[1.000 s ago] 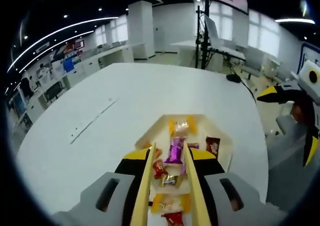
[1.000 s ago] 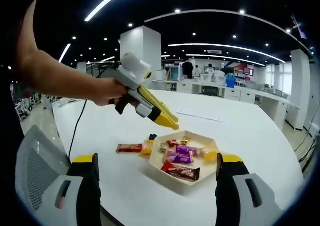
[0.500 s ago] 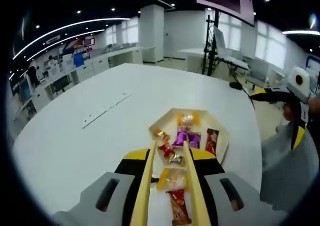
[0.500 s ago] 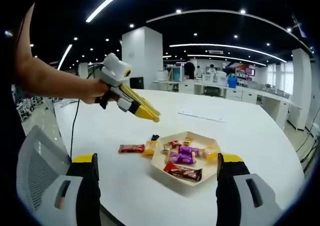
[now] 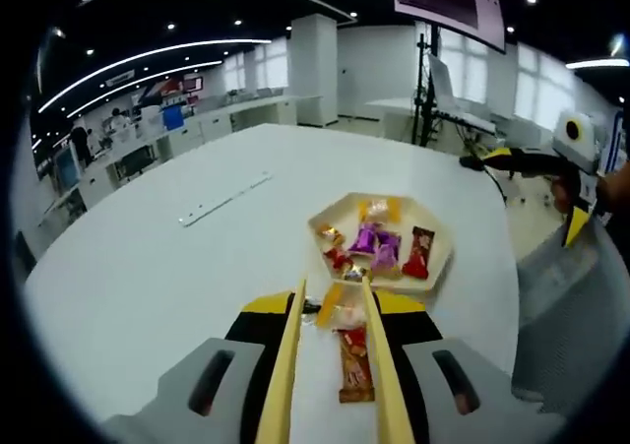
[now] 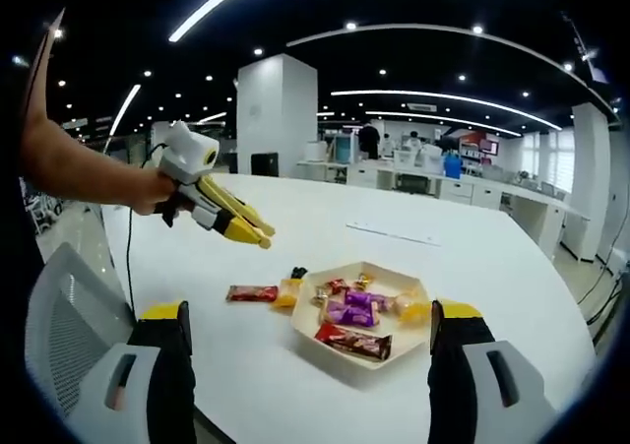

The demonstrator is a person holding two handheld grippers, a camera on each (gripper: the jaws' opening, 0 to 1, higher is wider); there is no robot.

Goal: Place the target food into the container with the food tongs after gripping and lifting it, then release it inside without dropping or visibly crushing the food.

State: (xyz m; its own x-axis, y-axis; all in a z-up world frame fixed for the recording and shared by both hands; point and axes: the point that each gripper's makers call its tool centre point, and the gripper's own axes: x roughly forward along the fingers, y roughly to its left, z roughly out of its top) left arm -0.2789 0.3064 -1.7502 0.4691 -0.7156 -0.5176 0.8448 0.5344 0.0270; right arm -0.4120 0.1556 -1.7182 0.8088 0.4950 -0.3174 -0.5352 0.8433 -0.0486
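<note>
A cream hexagonal tray (image 6: 392,343) on the white table holds several wrapped candies, among them a purple one (image 6: 356,297) and a red bar (image 6: 352,341). Beside the tray lie a red bar (image 6: 253,292) and a yellow candy (image 6: 287,291). My left gripper (image 6: 262,237), with long yellow tong blades, hovers up and to the left of the tray in a person's hand. In the left gripper view its blades (image 5: 333,283) stand apart with nothing gripped, over the yellow candy (image 5: 340,312) and the red bar (image 5: 354,365); the tray (image 5: 433,272) lies beyond. My right gripper (image 6: 313,311) stands wide open and holds nothing.
A small dark object (image 6: 297,272) lies by the tray's corner. The round white table (image 5: 148,267) has much free surface around the tray. A grey mesh chair back (image 6: 54,316) stands at the table's near edge. Desks and a tripod stand (image 5: 425,80) fill the room behind.
My left gripper has pulled back from above the tray, up and away from it; its blades now hang over the two sweets outside the tray. My right gripper has hardly moved.
</note>
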